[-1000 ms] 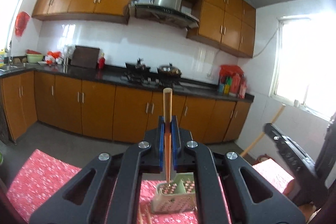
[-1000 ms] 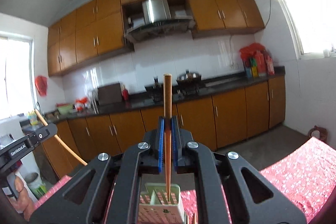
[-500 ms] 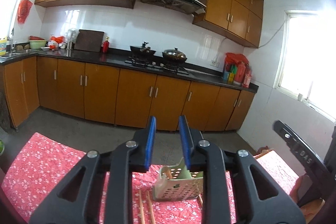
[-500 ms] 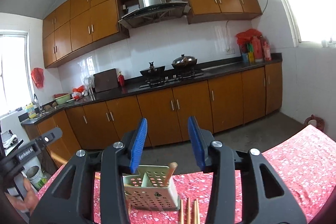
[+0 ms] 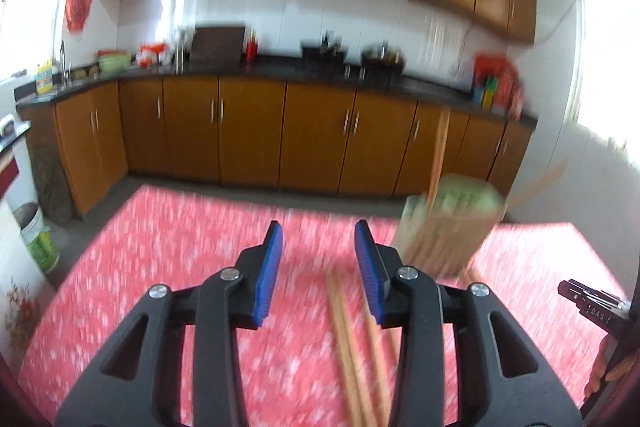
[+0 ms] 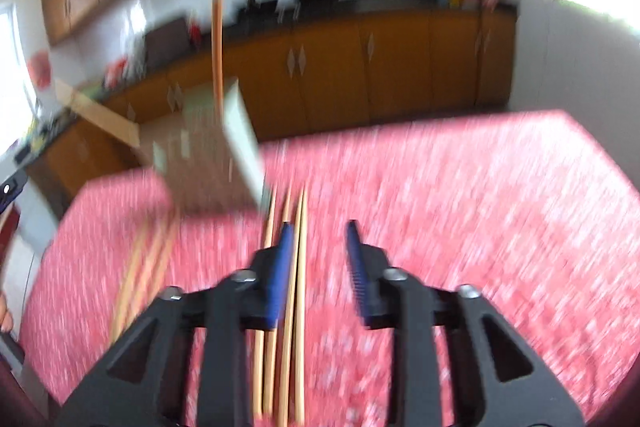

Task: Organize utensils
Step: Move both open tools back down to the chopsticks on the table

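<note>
Both views blurred. Left gripper spread wide, clamping nothing, over red tablecloth; loose chopsticks just right of centre. Right gripper likewise apart, chopsticks beside its left pad. Green utensil holder far left, chopstick upright inside.

Wooden chopsticks lie loose before a pale green holder holding upright chopsticks.

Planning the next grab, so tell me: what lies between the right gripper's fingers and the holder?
Loose chopsticks on the red tablecloth, running from the open right gripper toward the holder, as the blurred right wrist view shows.
</note>
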A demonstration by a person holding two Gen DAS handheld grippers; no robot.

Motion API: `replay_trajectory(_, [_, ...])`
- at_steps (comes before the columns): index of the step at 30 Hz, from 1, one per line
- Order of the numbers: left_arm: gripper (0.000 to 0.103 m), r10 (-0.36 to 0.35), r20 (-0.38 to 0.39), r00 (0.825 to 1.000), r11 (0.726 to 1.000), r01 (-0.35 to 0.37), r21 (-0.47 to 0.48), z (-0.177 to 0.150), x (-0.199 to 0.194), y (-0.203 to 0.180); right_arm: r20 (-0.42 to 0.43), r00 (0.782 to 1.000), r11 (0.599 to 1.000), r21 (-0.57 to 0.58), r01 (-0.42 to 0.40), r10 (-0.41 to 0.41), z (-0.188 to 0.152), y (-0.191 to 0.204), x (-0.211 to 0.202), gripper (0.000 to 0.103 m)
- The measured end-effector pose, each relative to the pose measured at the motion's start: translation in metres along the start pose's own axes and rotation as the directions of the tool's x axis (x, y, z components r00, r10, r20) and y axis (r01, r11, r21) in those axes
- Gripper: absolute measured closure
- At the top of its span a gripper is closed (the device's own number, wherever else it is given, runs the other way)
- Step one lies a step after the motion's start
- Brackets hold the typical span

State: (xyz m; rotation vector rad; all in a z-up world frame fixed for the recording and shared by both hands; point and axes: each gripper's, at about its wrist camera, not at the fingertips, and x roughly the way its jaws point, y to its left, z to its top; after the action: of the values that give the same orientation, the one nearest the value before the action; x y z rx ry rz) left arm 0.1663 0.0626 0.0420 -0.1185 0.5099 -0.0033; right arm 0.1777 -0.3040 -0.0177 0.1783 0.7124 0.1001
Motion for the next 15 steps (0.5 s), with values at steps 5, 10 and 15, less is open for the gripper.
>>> replay_trajectory(5, [0.065,-0.018,-0.155,0.988,1.000,0.015,-0.025,-0.050,0.022,0.012,-0.152,0.988,0.999,-0.029,-0.030,0.025,-0.040,0.014,0.036,0.088])
replay_trajectory(10, [0.065,-0.037,-0.237,0.971,0.999,0.029,-0.037,-0.077,0.032,0.013,-0.198,0.980,0.998,-0.055,-0.015,0.004,-0.049,0.018,0.053,0.088])
replay_trajectory(15, [0.065,-0.056,-0.275,0.960,0.998,0.050,-0.030,-0.093,0.038,0.005,-0.198,0.979,0.995,-0.090,0.032,-0.050,-0.058,0.020,0.059,0.095])
